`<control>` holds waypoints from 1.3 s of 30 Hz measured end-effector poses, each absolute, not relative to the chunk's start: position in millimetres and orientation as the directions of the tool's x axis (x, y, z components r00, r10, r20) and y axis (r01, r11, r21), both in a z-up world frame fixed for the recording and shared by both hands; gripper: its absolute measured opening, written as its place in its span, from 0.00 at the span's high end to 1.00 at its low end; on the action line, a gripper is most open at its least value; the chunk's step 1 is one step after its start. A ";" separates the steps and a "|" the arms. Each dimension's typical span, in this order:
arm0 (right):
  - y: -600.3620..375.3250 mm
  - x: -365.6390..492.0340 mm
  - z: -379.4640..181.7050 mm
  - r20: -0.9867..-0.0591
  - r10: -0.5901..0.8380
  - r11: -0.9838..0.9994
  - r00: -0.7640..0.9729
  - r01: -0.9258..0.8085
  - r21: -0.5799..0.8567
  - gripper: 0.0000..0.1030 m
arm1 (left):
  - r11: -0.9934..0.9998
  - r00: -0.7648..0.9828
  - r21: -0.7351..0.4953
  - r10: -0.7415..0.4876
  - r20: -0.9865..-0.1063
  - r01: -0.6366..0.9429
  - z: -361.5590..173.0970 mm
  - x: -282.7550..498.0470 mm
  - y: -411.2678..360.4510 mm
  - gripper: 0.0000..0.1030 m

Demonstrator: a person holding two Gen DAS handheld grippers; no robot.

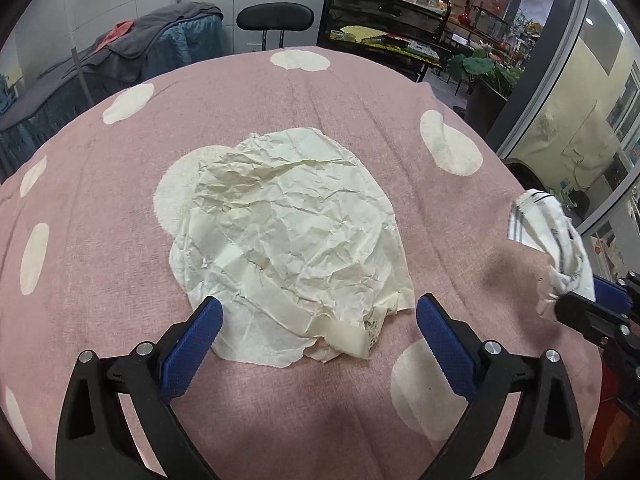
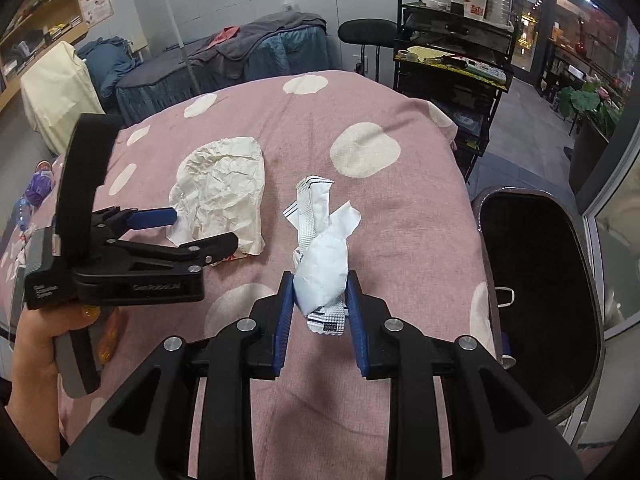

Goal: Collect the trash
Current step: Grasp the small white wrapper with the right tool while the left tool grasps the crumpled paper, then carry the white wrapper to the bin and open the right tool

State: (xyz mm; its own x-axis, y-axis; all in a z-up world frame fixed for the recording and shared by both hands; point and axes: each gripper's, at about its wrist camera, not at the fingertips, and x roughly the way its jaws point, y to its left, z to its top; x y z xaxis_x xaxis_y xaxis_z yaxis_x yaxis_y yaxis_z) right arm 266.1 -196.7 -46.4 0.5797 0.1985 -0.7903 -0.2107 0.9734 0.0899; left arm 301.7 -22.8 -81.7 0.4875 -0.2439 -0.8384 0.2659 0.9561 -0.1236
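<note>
A large crumpled cream paper (image 1: 292, 224) lies flat on the pink dotted cover (image 1: 100, 248). My left gripper (image 1: 319, 304) hovers open over the paper's near edge, one blue pad on each side, neither touching it. From the right wrist view the left gripper (image 2: 204, 230) sits at the near edge of the same paper (image 2: 224, 192). My right gripper (image 2: 320, 284) is shut on a crumpled white wrapper (image 2: 322, 264) with dark printed stripes, lifted off the cover. The wrapper (image 1: 556, 240) and the right gripper (image 1: 580, 300) also show at the right edge of the left wrist view.
A black-lined bin with a shiny rim (image 2: 552, 260) stands open just right of the covered table. Behind are a black trolley (image 2: 452, 60) loaded with bottles, a black stool (image 2: 366, 32) and a bed with blue and grey covers (image 2: 240, 60). A hand (image 2: 28, 344) holds the left gripper.
</note>
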 end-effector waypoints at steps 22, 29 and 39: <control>-291.9 215.2 -41.0 -0.706 0.156 0.981 0.691 -0.027 0.191 0.74 | 0.907 0.566 -0.167 -0.376 -0.734 0.385 -37.6 253.9 -68.7 0.73; -344.4 202.3 -43.6 -0.704 0.074 0.979 0.707 0.083 0.187 0.74 | 0.862 0.561 -0.164 -0.445 -0.698 0.480 -24.4 227.5 -107.8 0.73; -399.6 218.5 -75.0 -0.762 -0.027 0.971 0.647 0.198 0.133 0.74 | 0.812 0.527 -0.165 -0.502 -0.685 0.560 -16.2 220.3 -149.1 0.73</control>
